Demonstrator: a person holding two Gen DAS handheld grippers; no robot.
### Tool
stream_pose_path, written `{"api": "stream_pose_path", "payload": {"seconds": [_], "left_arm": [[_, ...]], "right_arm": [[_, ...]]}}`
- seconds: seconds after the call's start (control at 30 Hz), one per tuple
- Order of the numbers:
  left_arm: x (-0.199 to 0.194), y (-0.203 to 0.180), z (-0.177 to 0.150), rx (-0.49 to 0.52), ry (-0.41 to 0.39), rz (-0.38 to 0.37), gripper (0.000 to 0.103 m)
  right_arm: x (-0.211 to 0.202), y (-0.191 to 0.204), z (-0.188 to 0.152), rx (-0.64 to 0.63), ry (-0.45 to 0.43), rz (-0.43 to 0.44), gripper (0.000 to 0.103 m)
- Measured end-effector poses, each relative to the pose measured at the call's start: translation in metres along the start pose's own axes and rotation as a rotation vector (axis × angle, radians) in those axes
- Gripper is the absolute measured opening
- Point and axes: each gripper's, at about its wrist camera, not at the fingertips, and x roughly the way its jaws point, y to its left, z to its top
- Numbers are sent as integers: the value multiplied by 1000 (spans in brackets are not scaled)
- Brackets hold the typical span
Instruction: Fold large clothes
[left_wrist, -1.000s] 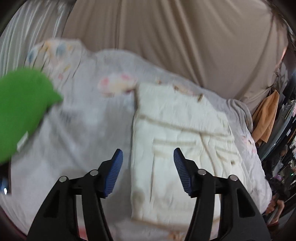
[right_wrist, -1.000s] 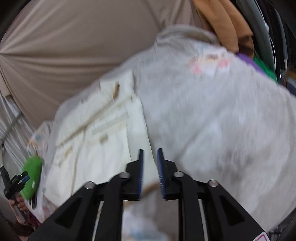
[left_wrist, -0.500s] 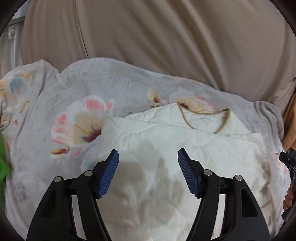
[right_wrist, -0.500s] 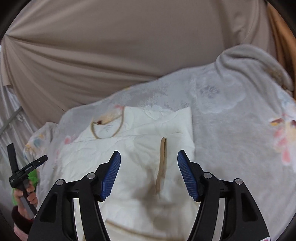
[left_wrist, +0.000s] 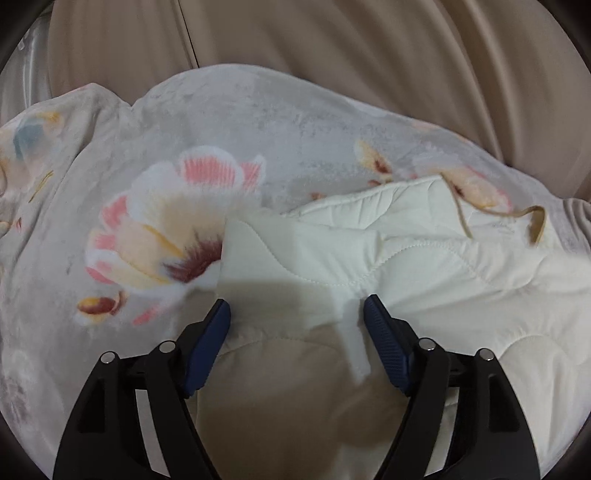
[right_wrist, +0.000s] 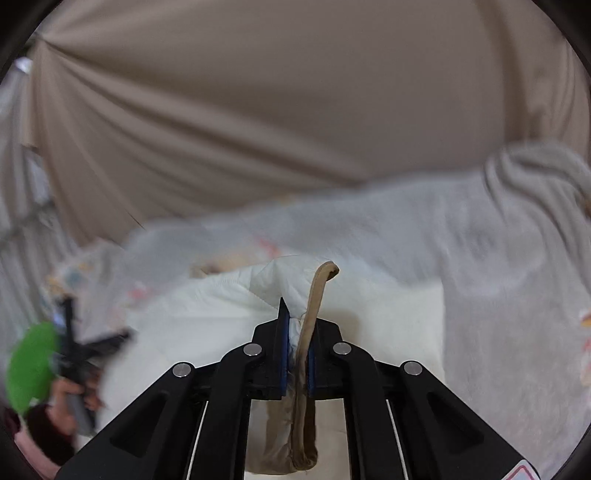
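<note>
- The right gripper (right_wrist: 295, 354) has just been closing, and its jaws now pinch a fold of the cream quilted garment (right_wrist: 229, 314) together with its tan trim strip (right_wrist: 314, 295), low in the centre of the right wrist view.
- The left gripper (left_wrist: 295, 332) has just been opening; its jaws stand spread, with a raised flap of the same garment (left_wrist: 406, 266) between them but neither pad pressing on it.
- The garment lies from the centre to the lower right of the left wrist view, already doubled over in layers, its tan-edged neckline (left_wrist: 535, 225) toward the right edge.
- My judgement: folding is partly done. The piece reads as a compact stack, not spread flat, yet the left corner is not yet taken, so another fold or a tidying pull seems left.
- Under it is a grey floral blanket (left_wrist: 184, 206), filling the left and upper middle of the frame.
- Behind hangs a beige curtain (right_wrist: 295, 110) across the top.
- At the lower left of the right wrist view, blurred, a person's hand (right_wrist: 70, 391) holds the other tool near something green (right_wrist: 33, 362).
</note>
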Motion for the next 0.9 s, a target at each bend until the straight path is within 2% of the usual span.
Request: {"api": "stream_pose_path", "payload": {"seconds": [0.03,0.07,0.1,0.13,0.17,0.27,0.33,0.47,0.57,0.63,0.67,0.7,0.77,0.9], "left_arm": [[3,0,0,-1,2,2,80],[4,1,0,-4,3,9,81],[4,2,1,-7,5,9,82],[5,3,1,-6,7,10,83],[5,4,1,-5,10,13,84],[6,4,0,-8,10,16,86],[7,3,-1,-5,8,26,86],[6,1,-3,7,-2,47,87],[5,1,-3,7,0,54,87],[5,1,-4,4,1,56,88],[5,2,-4,3,0,55,89],[5,1,-4,3,-1,56,89],[5,1,-4,6,-2,64,90],[-1,3,-5,6,-6,86,91]], "right_arm": [[27,-13,-12,33,93,-22,10],[32,-19,-19,52,110,1,10],[27,-20,-22,60,89,3,10],[17,-18,-21,56,65,-19,14],[-1,-15,-18,42,12,-66,19],[-46,-7,-10,40,-133,-151,24],[-67,1,-6,48,-194,-87,25],[-53,36,-4,-53,-125,23,25],[-17,49,-21,-105,-39,-9,25],[6,42,-33,-107,12,-56,25],[15,34,-39,-106,32,-82,17],[17,24,-42,-83,40,-54,14],[12,7,-43,-9,44,-22,12],[-4,-16,-50,45,32,-72,4]]}}
